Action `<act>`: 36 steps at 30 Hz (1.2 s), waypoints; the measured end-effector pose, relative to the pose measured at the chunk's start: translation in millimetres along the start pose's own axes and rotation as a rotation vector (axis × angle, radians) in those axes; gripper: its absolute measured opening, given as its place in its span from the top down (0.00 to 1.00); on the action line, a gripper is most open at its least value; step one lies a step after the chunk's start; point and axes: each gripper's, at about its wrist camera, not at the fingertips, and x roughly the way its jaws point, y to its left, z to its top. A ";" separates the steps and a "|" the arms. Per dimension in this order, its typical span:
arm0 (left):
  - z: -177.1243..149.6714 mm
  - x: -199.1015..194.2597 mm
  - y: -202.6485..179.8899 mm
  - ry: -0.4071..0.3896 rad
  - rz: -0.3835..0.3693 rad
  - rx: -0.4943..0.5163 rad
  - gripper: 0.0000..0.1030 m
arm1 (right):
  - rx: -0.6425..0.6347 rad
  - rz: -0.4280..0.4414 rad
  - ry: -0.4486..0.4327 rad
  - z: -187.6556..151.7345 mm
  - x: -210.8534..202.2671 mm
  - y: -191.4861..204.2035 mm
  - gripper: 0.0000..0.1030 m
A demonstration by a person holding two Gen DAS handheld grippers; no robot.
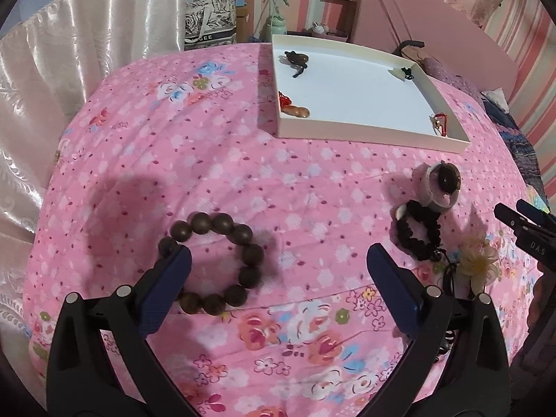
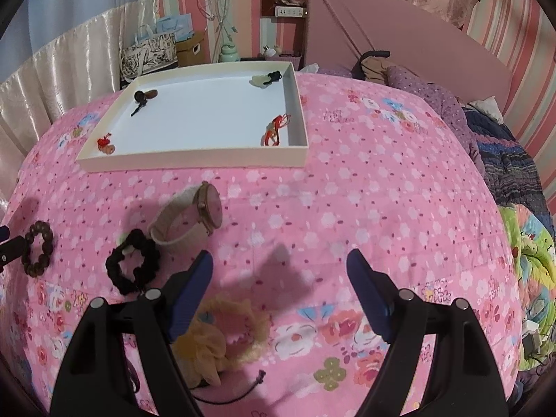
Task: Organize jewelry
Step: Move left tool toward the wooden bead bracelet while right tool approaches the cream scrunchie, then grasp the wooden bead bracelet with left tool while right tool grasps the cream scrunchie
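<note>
1. Left wrist view: we see our left gripper (image 1: 278, 267) with fingers apart, its left finger touching the brown bead bracelet (image 1: 215, 266) on the pink bedspread (image 1: 312, 180).
2. Right wrist view: our right gripper (image 2: 279, 278) is spread wide, holding nothing; the white tray (image 2: 194, 163) lies beyond.

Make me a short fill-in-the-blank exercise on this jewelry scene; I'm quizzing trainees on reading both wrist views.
1. The white tray on the pink bedspread already holds ____ small trinkets, one near each corner.
2. The left gripper is open, one finger lying over the brown ____ bracelet.
3. The watch lies ____ the tray, between it and the black bracelet.
4. The right gripper is ____, with nothing between its fingers.

Missing words: four; bead; outside; open
</note>
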 end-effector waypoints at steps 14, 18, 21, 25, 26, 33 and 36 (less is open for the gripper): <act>-7.4 -0.7 11.6 0.010 0.027 -0.022 0.03 | 0.002 0.009 0.043 -16.9 2.2 -7.0 0.23; -10.5 2.1 22.1 0.013 0.041 -0.033 0.03 | -0.004 0.004 0.079 -25.3 9.1 -8.6 0.24; -13.6 2.6 29.0 0.014 0.048 -0.036 0.03 | 0.003 0.015 0.098 -30.3 12.0 -10.2 0.29; -16.2 5.0 39.2 0.018 0.063 -0.045 0.03 | 0.000 0.030 0.125 -33.9 15.7 -10.3 0.35; -16.9 6.8 42.7 0.021 0.068 -0.051 0.03 | -0.002 0.030 0.131 -35.2 17.5 -9.7 0.36; -21.3 22.7 62.3 0.047 0.089 -0.084 0.04 | 0.012 0.047 0.170 -42.0 33.6 -10.0 0.54; -22.8 27.8 69.0 0.053 0.091 -0.094 0.06 | 0.013 0.057 0.173 -42.7 37.7 -9.3 0.66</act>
